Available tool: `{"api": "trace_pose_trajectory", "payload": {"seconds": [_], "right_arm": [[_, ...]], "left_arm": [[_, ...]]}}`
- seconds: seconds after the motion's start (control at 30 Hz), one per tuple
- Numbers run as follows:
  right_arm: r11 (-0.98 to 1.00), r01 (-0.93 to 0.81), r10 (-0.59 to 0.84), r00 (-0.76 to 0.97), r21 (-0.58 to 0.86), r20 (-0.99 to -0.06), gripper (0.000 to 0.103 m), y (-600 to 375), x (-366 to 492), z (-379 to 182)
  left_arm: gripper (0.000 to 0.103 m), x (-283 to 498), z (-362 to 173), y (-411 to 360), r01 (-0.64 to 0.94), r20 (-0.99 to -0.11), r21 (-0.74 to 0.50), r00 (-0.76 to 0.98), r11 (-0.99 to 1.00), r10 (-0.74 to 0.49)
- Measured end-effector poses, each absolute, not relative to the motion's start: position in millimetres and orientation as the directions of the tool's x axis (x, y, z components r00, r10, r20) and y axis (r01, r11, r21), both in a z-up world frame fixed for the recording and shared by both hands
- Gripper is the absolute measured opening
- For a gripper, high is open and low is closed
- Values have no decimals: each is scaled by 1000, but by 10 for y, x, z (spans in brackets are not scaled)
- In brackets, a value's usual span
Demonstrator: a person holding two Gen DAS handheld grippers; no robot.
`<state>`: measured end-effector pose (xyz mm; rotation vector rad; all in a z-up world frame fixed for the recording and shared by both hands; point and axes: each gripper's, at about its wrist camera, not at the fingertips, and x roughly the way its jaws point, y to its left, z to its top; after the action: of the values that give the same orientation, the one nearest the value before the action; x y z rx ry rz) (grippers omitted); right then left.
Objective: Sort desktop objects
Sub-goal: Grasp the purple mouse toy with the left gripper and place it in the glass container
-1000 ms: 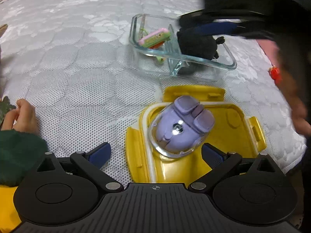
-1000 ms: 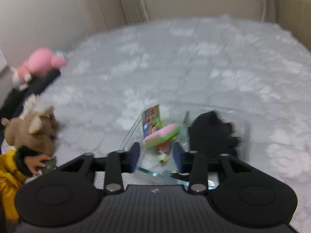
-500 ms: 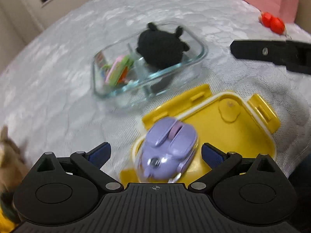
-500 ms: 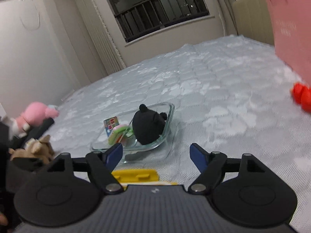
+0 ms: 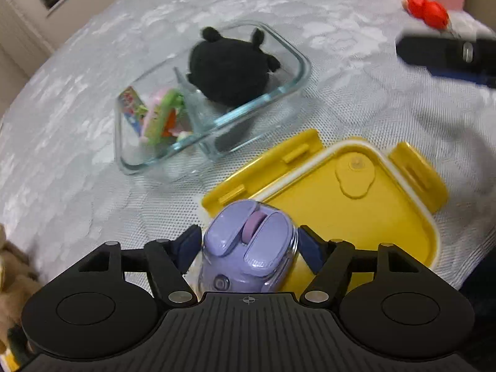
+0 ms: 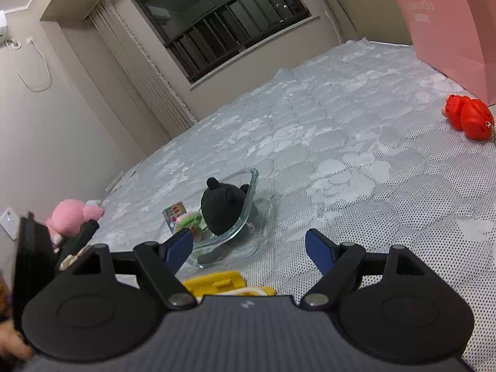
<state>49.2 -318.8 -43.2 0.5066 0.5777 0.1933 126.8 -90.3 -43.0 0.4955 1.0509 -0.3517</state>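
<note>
Now that my left gripper [image 5: 248, 243] has just closed its jaws onto the lilac plastic computer mouse [image 5: 248, 248] over the yellow lid [image 5: 356, 198], I can lift it; my right gripper [image 6: 248, 249] has just opened, empty.

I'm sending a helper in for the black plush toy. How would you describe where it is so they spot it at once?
On the white quilted bed stands a clear glass divided dish, beyond the yellow plastic lid. The black plush toy fills its larger compartment. It is round, dark and eared, unlike the small colourful toys in the other compartment.
</note>
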Motion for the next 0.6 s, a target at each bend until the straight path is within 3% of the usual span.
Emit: {"api": "trace_pose_trajectory", "payload": {"seconds": [0.13,0.37,0.5,0.6], "right_arm": [[881,-25,292,814,472,-502,93,-3114,497,-425],[865,-2,295,811,501,-506,93,-3183,488,-464],[852,10,305,802,523,-513,93,-3220,500,-521],[848,14,316,791,531,-525,93,-3212,523,-572]], "left_arm": [[70,1294,-301,-773,475,-888,138,448,869,-104],[69,1700,265,-473,347,-822,-123,489,930,-291],[70,2142,381,-348,239,-771,-214,554,947,-314],[69,2496,214,-303,160,-784,-262,539,952,-307]]}}
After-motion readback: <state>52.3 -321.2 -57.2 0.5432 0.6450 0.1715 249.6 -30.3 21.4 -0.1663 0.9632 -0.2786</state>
